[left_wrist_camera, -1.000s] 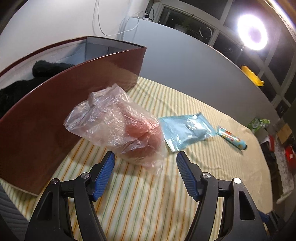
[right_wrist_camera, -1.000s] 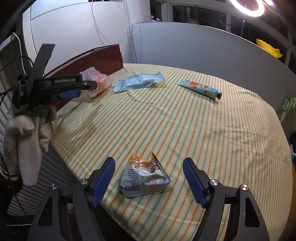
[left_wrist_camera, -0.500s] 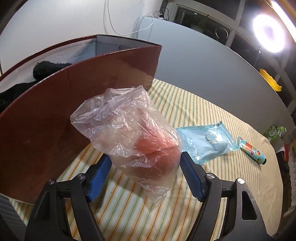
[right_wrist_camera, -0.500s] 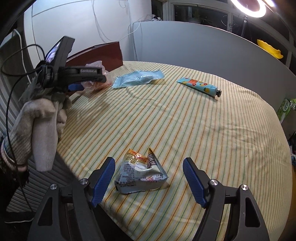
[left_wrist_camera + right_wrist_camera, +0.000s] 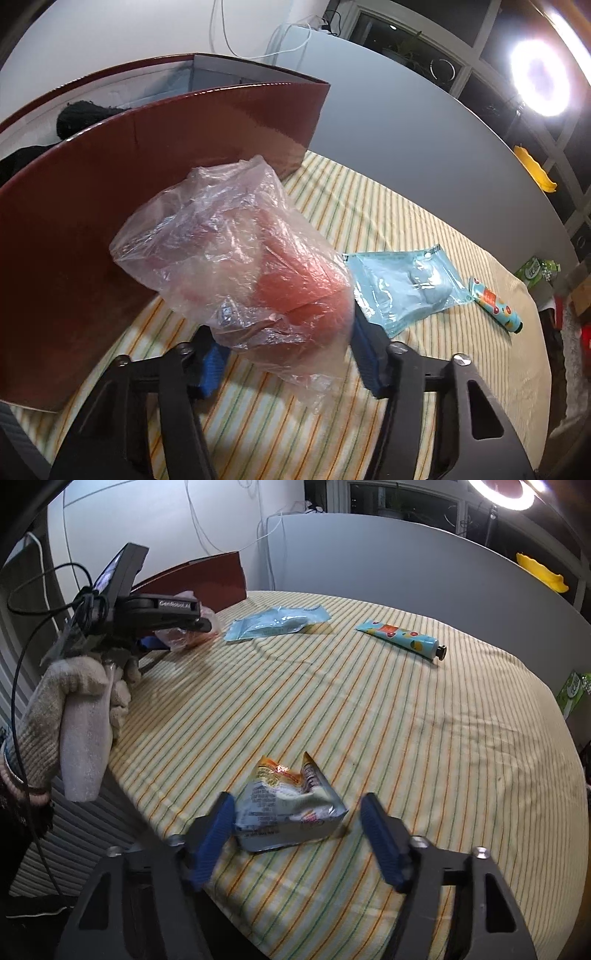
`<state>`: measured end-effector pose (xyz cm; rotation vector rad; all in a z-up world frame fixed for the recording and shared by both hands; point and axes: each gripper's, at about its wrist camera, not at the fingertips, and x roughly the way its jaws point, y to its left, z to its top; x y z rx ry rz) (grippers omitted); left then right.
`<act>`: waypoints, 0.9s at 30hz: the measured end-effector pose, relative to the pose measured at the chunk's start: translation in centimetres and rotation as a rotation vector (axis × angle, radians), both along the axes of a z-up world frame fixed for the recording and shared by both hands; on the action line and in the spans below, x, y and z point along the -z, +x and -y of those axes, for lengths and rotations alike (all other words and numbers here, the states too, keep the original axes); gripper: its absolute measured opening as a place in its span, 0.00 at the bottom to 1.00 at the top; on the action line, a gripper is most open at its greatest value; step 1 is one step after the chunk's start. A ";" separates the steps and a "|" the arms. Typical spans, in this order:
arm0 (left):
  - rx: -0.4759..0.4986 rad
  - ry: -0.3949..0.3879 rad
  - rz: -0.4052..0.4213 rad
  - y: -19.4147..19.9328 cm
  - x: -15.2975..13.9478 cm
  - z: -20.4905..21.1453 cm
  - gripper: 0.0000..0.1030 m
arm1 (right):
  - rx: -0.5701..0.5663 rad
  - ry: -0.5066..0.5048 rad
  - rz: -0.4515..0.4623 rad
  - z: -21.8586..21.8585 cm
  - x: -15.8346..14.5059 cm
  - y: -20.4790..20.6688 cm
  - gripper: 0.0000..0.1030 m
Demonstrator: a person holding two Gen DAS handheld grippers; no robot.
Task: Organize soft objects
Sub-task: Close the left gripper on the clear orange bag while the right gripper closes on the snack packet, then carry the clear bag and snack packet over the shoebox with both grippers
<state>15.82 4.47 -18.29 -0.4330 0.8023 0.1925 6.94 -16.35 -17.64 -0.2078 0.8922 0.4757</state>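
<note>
Left gripper (image 5: 284,354): jaws closing, both pads against the clear bag (image 5: 236,258), which sat between them beside the red box (image 5: 110,206).
Right gripper (image 5: 297,834): jaws closing around the snack packet (image 5: 288,812) on the striped cloth (image 5: 406,720); right pad not yet touching.

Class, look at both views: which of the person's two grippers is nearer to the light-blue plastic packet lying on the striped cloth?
Left. The left gripper is closing around a clear plastic bag right beside the light-blue plastic packet. The right gripper is far across the cloth, closing around a crumpled foil snack packet.
</note>
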 end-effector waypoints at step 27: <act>0.158 -0.028 0.120 -5.2 -3.5 1.0 0.48 | 0.024 0.132 0.052 1.4 -4.0 0.0 0.42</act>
